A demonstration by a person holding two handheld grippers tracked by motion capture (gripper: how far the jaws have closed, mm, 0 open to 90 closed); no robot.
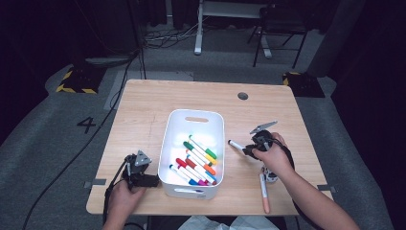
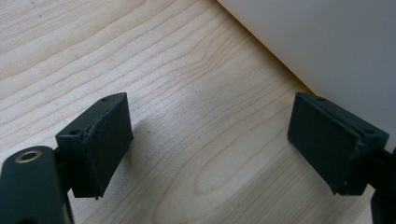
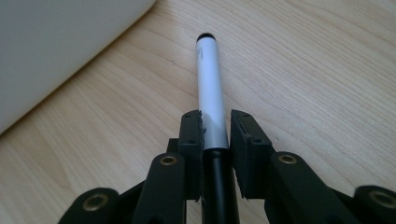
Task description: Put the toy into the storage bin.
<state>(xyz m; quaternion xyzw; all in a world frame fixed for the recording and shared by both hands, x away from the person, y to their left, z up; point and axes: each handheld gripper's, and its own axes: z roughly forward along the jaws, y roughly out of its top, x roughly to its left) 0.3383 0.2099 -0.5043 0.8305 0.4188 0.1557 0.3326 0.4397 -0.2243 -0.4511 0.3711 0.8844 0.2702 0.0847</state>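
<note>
A white bin (image 1: 196,117) in the middle of the wooden table holds several coloured markers (image 1: 198,160). To its right, my right gripper (image 1: 249,149) is shut on a marker (image 1: 234,143) with a white barrel and a black end, its tip pointing toward the bin. In the right gripper view the pads (image 3: 190,135) clamp the marker (image 3: 209,79) just above the tabletop, with the bin's corner (image 3: 56,42) at upper left. My left gripper (image 1: 143,179) rests by the bin's left wall. Its jaws stand wide apart over bare wood (image 2: 210,144), the bin wall (image 2: 327,42) beside them.
An orange-capped marker (image 1: 264,194) lies near the table's front right edge, with another small marker (image 1: 271,175) by the right hand. A round cable hole (image 1: 242,96) sits at the back right. Chairs and cables stand on the floor beyond the table.
</note>
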